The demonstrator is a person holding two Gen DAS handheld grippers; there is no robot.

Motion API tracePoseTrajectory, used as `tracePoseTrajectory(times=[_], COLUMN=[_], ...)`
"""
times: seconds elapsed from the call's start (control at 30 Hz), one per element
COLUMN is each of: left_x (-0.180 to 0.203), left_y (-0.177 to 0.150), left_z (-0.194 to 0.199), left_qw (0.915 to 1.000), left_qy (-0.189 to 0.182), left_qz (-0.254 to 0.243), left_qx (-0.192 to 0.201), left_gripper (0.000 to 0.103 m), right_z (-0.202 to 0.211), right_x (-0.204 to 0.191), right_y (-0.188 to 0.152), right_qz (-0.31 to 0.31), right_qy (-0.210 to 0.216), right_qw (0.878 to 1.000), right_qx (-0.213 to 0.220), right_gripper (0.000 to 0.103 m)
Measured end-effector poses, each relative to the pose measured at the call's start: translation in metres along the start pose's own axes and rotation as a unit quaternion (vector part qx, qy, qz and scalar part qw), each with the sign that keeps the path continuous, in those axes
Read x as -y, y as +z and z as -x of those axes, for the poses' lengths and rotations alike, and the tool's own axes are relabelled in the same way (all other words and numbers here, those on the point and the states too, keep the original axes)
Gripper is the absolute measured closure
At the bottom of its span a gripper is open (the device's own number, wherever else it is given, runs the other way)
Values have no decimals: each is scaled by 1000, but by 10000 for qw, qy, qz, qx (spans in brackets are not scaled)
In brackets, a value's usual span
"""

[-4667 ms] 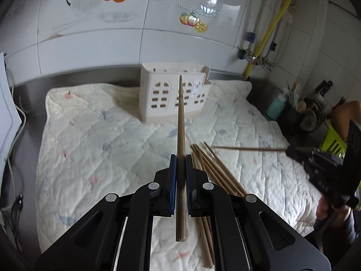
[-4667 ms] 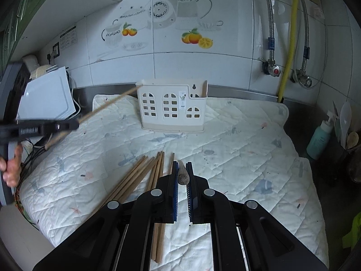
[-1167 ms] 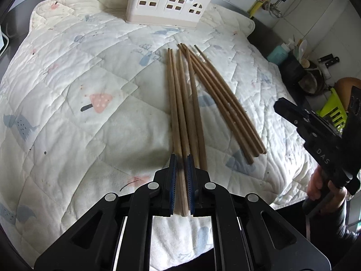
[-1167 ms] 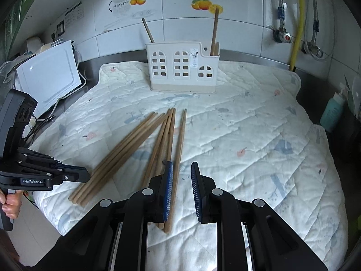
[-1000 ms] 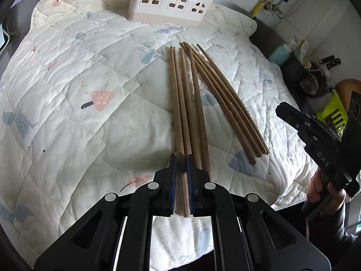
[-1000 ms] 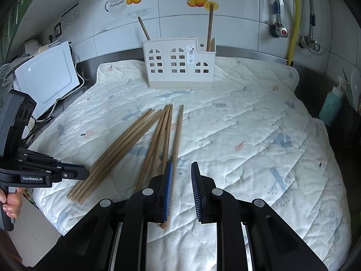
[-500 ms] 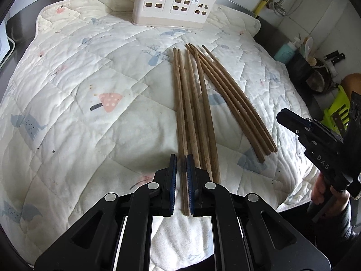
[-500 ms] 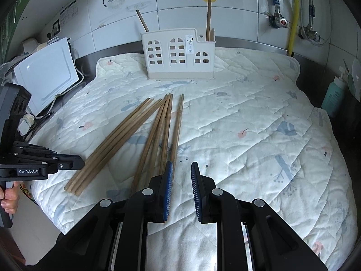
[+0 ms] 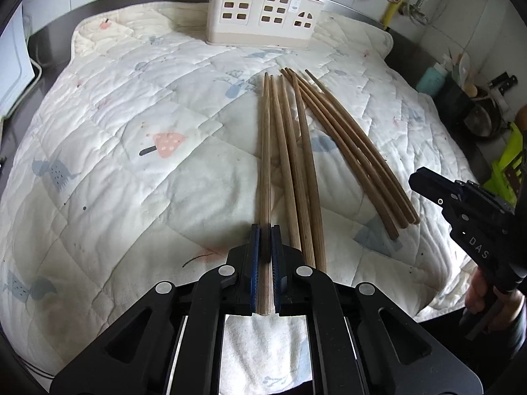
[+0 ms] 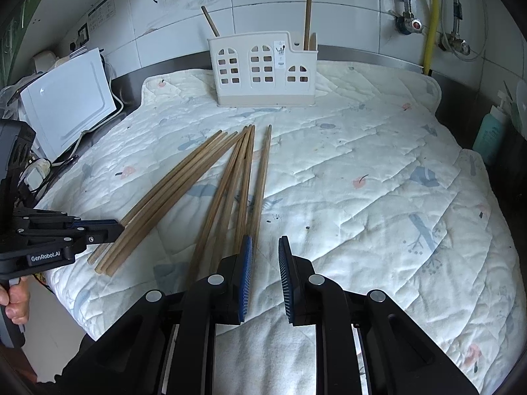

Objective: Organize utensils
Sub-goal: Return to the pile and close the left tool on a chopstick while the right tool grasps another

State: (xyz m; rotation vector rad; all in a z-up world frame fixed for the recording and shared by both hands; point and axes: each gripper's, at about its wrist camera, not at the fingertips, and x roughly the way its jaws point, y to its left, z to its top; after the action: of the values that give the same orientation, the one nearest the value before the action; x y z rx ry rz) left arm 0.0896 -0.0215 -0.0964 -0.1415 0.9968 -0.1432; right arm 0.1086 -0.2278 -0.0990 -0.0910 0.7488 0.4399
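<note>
A single wooden chopstick [image 9: 265, 151] is being gripped near its thick end by the left gripper [image 9: 263, 230], its blue pads pressed against both sides of the stick. The rest of that chopstick is lying on the quilted mat [image 9: 131, 171], pointing toward the white utensil holder [image 9: 262, 6] at the far edge of the mat. Just beside it, on the side away from the mat's mushroom print, three more chopsticks [image 9: 294, 164] are lying alongside, and beyond those a fanned bundle of chopsticks [image 9: 355, 151] is spread, all with tips aimed at the holder.

The right gripper [image 10: 265, 247] is being held above the near part of the mat with its jaws parted and nothing between them; the loose chopsticks' thick ends are lying just past its left finger. Two chopsticks [image 10: 308, 13] are already standing in the holder, one at each end.
</note>
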Motion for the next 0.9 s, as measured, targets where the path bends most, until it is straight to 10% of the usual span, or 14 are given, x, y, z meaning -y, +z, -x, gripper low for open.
tracePoseTrajectory(times=[0.9], left_x=[2], left_y=[-4], left_z=[3], left_qw=[9998], left_qy=[-74], left_qz=[0], left_qx=[187], left_gripper=[97], right_z=[-9], right_x=[-20], right_y=[-2], right_qz=[271], right_qy=[-347], right_qw=[9990], right_qx=[85], right_gripper=[97])
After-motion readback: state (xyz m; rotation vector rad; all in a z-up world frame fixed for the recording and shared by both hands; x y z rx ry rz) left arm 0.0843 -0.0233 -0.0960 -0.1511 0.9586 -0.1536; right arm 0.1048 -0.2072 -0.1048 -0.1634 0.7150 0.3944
